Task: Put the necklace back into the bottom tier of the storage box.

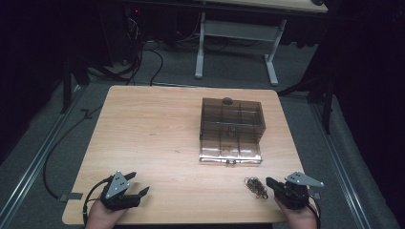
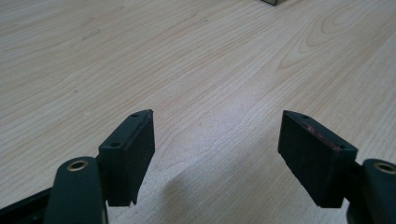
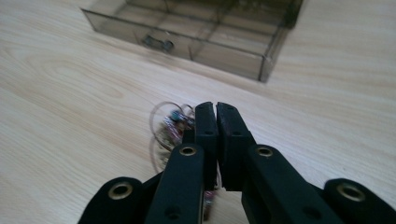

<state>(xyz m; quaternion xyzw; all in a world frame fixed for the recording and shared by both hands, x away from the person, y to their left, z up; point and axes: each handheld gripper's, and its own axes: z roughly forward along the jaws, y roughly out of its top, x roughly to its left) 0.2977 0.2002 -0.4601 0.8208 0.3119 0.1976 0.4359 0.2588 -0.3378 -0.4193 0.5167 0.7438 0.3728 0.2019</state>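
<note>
At the bottom left of the high view your left tool (image 1: 138, 186) rests near the worktop's (image 1: 153, 129) front edge with its jaws spread wide and nothing between them; its own view shows bare wood grain in the gap. At the bottom right, your right tool (image 1: 270, 182) has its jaws almost together, a thin slit between the pads, and I cannot tell whether any strand is caught in them. Just beside its tip, toward the left of the frame, lies one small tangle of thin wire loops (image 1: 256, 187), with what look like tiny coloured parts in it in the right tool's view (image 3: 170, 128); that view is too blurred to name them. Farther up, right of centre, stands one smoky see-through plastic organiser box (image 1: 232, 125) with its lid open, the lid (image 1: 230, 155) lying flat toward you with a small clasp at its front edge. Its divided compartments are too dim for me to count. No writing or brand can be read anywhere. The worktop is pale wood laminate. Beyond it lie grey carpet, several black cables (image 1: 143, 57) at upper left, and the white legs of a second table (image 1: 239, 33) at the top.
</note>
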